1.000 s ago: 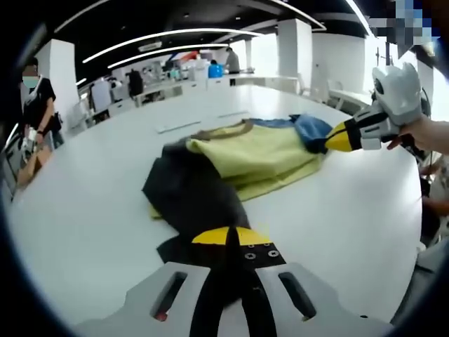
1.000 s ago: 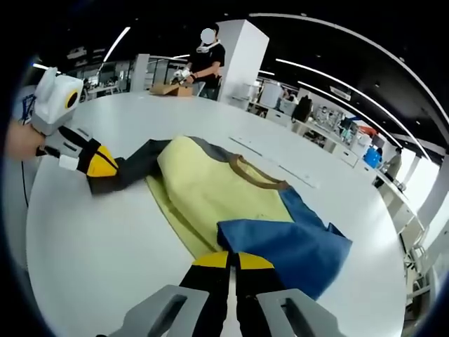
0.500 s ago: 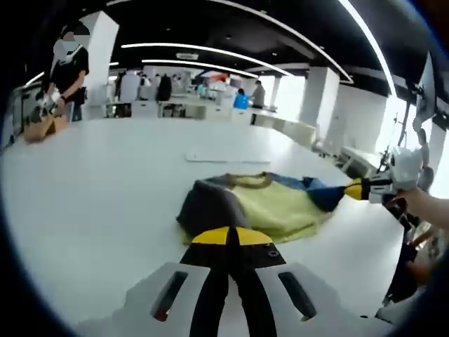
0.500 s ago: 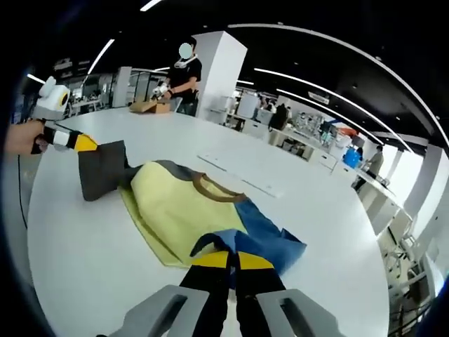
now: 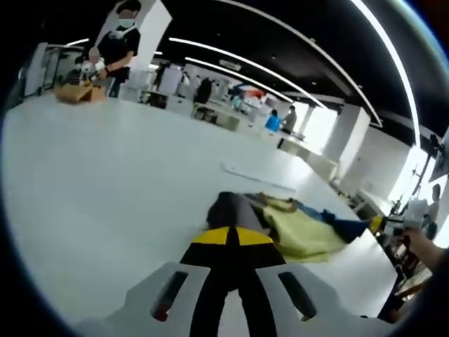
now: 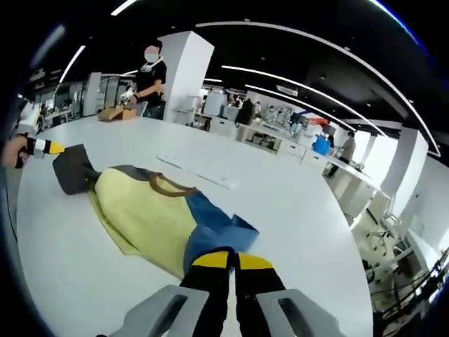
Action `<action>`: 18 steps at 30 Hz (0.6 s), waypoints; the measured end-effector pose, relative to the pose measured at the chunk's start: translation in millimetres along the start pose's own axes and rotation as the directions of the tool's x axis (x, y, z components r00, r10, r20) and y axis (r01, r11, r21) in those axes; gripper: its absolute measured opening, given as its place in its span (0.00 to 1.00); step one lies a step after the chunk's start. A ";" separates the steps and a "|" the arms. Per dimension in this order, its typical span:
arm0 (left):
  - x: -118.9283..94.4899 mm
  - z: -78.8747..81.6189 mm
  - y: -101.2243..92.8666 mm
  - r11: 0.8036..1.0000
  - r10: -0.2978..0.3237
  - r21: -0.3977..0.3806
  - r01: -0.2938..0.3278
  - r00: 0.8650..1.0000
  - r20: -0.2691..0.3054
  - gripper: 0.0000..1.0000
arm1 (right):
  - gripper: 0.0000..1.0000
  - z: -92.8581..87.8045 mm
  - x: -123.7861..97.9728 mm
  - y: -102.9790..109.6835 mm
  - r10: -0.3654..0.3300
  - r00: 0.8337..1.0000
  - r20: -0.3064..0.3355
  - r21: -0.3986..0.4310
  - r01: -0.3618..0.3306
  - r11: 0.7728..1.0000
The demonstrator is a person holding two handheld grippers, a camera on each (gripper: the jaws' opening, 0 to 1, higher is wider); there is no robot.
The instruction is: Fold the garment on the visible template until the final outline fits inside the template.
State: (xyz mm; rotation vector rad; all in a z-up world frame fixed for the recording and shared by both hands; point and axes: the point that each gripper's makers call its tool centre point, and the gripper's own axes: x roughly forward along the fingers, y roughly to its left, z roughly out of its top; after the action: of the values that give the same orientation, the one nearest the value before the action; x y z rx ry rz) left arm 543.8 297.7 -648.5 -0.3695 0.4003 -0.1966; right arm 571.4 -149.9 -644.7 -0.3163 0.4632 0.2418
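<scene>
Garment (image 6: pixel 151 214) lies stretched out flat on the white table (image 6: pixel 295 232): soft matte cloth, pale yellow body, brown neckband, one dark grey sleeve, one blue sleeve. The table top is smooth and slightly glossy.

Right gripper view: right claw (image 6: pixel 226 261), yellow tips pressed together, pinches the blue sleeve (image 6: pixel 214 235) at the garment's near end. At the far end the left claw (image 6: pixel 43 146), held in a hand, clamps the grey sleeve (image 6: pixel 71 168), which stands up in a creased flap.

Left gripper view: left claw (image 5: pixel 226 237), tips together, with grey cloth bunched just beyond them; the yellow body (image 5: pixel 302 235) runs away from it toward the right claw (image 5: pixel 382 225), small at the blue end.

Beyond the garment a person (image 6: pixel 149 81) in black stands by a cardboard box (image 6: pixel 116 113).
</scene>
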 end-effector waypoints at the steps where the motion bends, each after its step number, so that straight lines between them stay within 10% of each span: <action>1: -0.1 0.1 3.4 1.000 0.008 -0.004 -0.008 1.000 0.001 0.00 | 0.00 -2.2 -1.0 -5.9 -0.015 1.000 -0.007 0.011 0.015 1.000; 18: 4.1 8.8 35.7 0.999 0.018 -0.048 -0.017 1.000 0.011 0.00 | 0.00 -40.4 -10.9 -75.8 -0.156 0.982 -0.102 0.093 0.166 0.982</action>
State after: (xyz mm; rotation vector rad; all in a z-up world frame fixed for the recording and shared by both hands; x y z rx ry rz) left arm 555.2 332.0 -656.2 -0.4135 0.3970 -0.1682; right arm 568.4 -235.7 -655.4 -0.2649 0.5382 0.0454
